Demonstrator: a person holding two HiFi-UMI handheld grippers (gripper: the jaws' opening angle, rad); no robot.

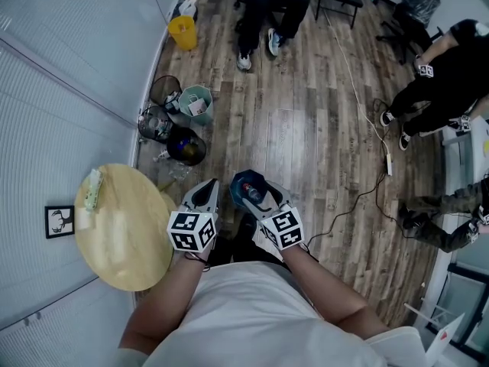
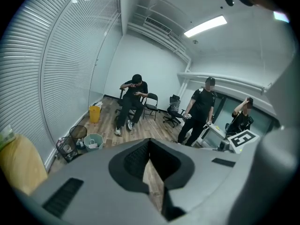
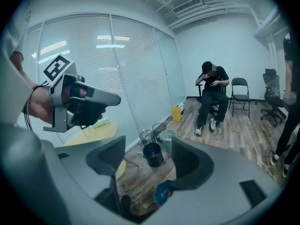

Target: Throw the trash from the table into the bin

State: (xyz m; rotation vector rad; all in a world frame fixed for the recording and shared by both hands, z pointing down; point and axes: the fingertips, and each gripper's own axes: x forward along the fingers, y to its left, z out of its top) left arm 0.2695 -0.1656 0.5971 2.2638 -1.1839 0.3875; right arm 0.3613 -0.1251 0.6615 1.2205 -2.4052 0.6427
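Reference landmark: round wooden table [image 1: 122, 243], set against the blinds.

On the table top, near the edge by the blinds: one green-and-white wrapper [image 1: 92, 189], lying flat, well apart from both grippers.

Left gripper [image 1: 205, 189]:
- Position: in the air just off the table's edge, on the side away from the blinds.
- Jaws: together at the tips, nothing between them.

Right gripper [image 3: 147, 146]:
- Position: alongside the left gripper, on its side away from the table.
- Jaws: wide apart, floorboards visible through most of the gap.
- Low in that gap, at the jaw farther from the table: a blue packet [image 3: 164, 191] with a red patch, partly hidden behind that jaw.
- Contact with that jaw: not determinable. Clear gap to the jaw nearer the table.

Bins, all on the floor along the blinds, in order of distance from the table:
- Black bin [image 1: 188, 145], near the table's edge.
- Two wire baskets [image 1: 165, 90], side by side.
- Pale green bin [image 1: 197, 104], beside the baskets, something white inside.
- Yellow bin [image 1: 182, 32], well apart from the table.

Beyond the yellow bin, farthest from the table: a seated person [image 2: 131, 102] in black on a folding chair.
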